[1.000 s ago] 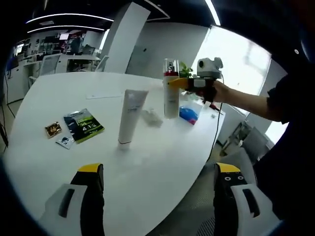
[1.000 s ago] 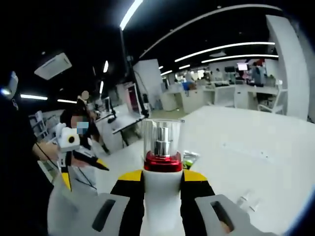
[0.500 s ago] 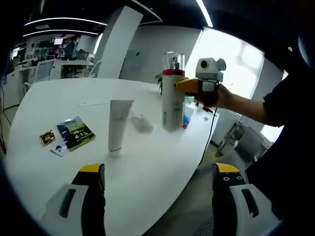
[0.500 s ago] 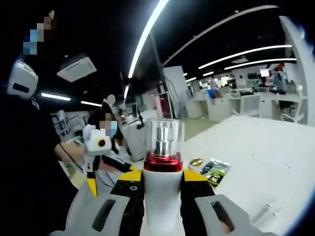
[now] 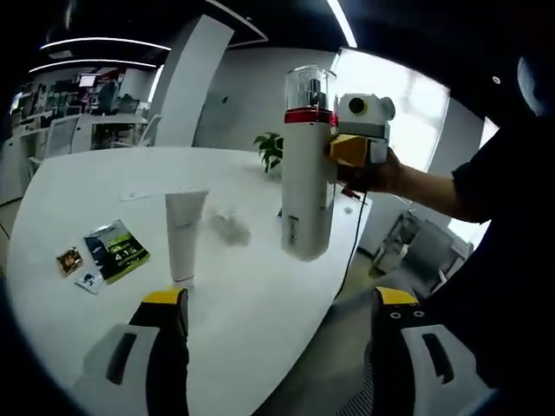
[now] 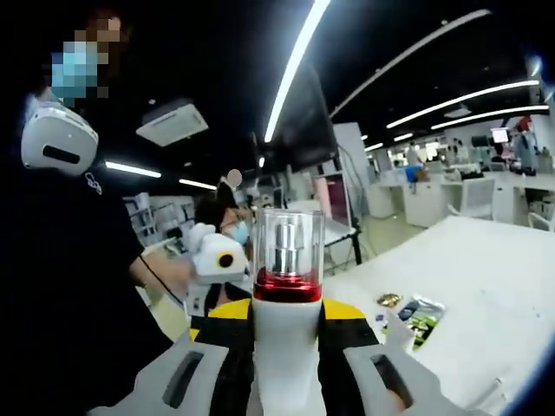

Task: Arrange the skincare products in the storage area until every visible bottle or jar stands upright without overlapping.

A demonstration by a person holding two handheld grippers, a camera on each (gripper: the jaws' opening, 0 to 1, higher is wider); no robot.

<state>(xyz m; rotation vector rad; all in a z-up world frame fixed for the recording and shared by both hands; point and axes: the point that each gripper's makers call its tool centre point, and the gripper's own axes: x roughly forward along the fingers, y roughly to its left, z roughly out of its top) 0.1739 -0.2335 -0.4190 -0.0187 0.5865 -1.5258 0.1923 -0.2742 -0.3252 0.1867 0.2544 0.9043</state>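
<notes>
A wide white desk (image 5: 78, 182) with a rounded edge carries the things. A white tube (image 5: 184, 236) stands upright on its cap near the middle. To the left of the tube lie a green packet (image 5: 116, 250), a small brown sachet (image 5: 68, 259) and a small pale sachet (image 5: 88, 280). Behind the tube lies a crumpled clear wrapper (image 5: 227, 228). Farther back from the tube lies a flat white sheet (image 5: 139, 194).

Bottle (image 6: 287, 347) base ran off the bottom edge of the right gripper view, its sides masked by the clamped jaws; label print (image 5: 295, 232) too small to read. Packets (image 5: 102, 254) on the table (image 5: 251, 295): print illegible. Crumpled clear object (image 5: 229, 229) beyond the tube (image 5: 183, 234) blurred, kind unclear. Left gripper (image 5: 270, 299) bodies cut off below.
</notes>
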